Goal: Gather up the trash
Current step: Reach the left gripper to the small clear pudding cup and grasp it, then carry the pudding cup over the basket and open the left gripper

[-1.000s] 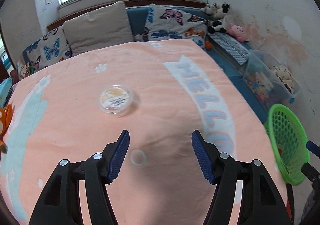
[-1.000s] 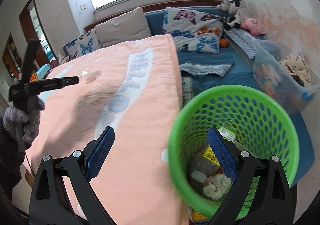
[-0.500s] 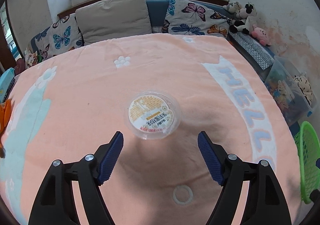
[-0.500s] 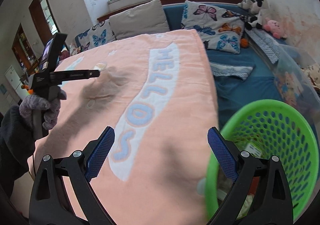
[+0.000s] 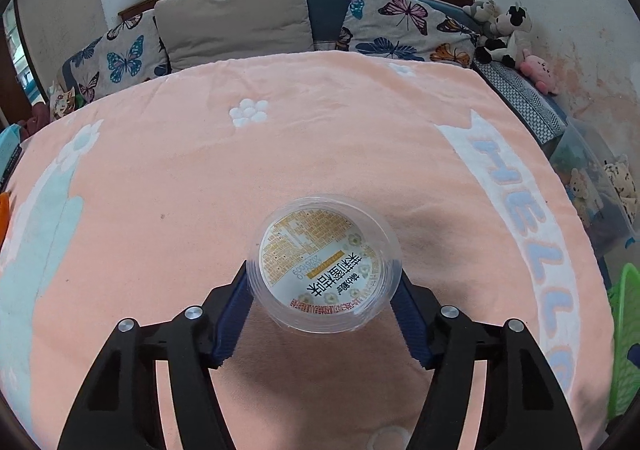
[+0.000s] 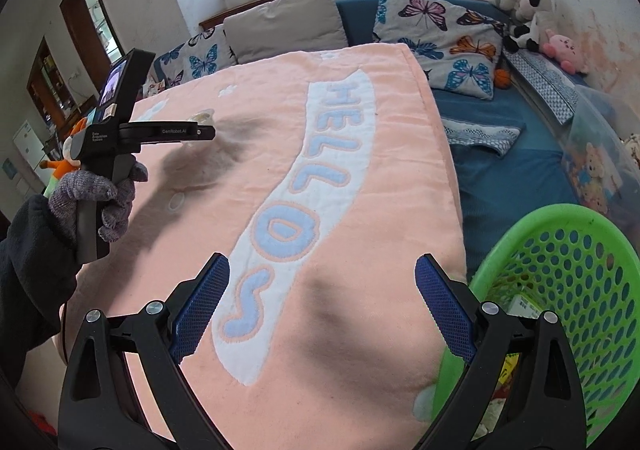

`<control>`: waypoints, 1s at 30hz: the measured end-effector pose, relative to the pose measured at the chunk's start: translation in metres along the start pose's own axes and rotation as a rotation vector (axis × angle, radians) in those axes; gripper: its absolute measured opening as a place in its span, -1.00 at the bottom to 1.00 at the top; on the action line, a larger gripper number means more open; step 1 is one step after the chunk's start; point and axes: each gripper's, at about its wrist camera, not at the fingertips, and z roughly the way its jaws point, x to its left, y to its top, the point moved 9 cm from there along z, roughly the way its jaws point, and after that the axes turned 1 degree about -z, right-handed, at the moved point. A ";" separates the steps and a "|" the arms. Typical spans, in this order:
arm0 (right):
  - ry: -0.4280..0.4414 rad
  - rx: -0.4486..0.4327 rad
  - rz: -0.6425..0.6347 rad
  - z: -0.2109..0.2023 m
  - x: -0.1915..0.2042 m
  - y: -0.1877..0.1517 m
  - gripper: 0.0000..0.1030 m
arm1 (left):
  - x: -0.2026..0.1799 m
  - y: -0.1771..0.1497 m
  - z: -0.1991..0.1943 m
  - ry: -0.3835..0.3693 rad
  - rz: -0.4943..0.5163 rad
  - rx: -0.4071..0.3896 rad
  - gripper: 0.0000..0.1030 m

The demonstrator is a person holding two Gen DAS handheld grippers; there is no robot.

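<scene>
Left gripper (image 5: 324, 300) jaws closing on clear plastic cup (image 5: 323, 265) on pink blanket (image 5: 280, 154), pads at its sides; likely light, thin-walled, crushable, so grip gently; right gripper (image 6: 320, 304) empty, agape.

The blanket (image 5: 168, 186) filling the middle of both views is peach-pink, with white flowers and pale blue "HELLO" letters on a white band. At lower centre of the left wrist view, the clear plastic cup (image 5: 324, 270) has a white and yellow printed lid. At lower right of the right wrist view the basket (image 6: 576, 250) is bright green, perforated. The cushions (image 5: 404, 26) at the top are grey with coloured butterflies.
</scene>
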 end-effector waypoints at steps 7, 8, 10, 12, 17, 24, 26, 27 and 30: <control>-0.025 0.001 -0.006 -0.006 -0.003 -0.006 0.81 | -0.009 -0.003 -0.014 0.007 0.038 -0.036 0.12; -0.029 0.000 -0.009 -0.007 -0.002 -0.007 0.81 | -0.012 -0.005 -0.019 0.005 0.047 -0.044 0.12; -0.033 -0.001 -0.013 -0.009 -0.001 -0.009 0.81 | -0.019 -0.009 -0.029 -0.008 0.062 -0.055 0.12; -0.033 -0.007 -0.017 -0.012 0.001 -0.010 0.81 | -0.027 -0.014 -0.041 -0.022 0.083 -0.067 0.12; -0.042 -0.031 -0.014 -0.025 0.004 -0.012 0.81 | -0.051 -0.029 -0.072 -0.077 0.122 -0.093 0.12; -0.071 -0.048 0.008 -0.048 -0.004 -0.021 0.65 | -0.090 -0.055 -0.110 -0.152 0.169 -0.112 0.12; -0.083 -0.054 0.013 -0.056 -0.009 -0.025 0.64 | -0.102 -0.062 -0.119 -0.168 0.184 -0.115 0.12; -0.091 -0.058 0.017 -0.060 -0.012 -0.027 0.62 | -0.109 -0.066 -0.123 -0.179 0.194 -0.116 0.12; -0.114 -0.066 0.032 -0.071 -0.023 -0.034 0.59 | -0.129 -0.077 -0.134 -0.205 0.224 -0.119 0.12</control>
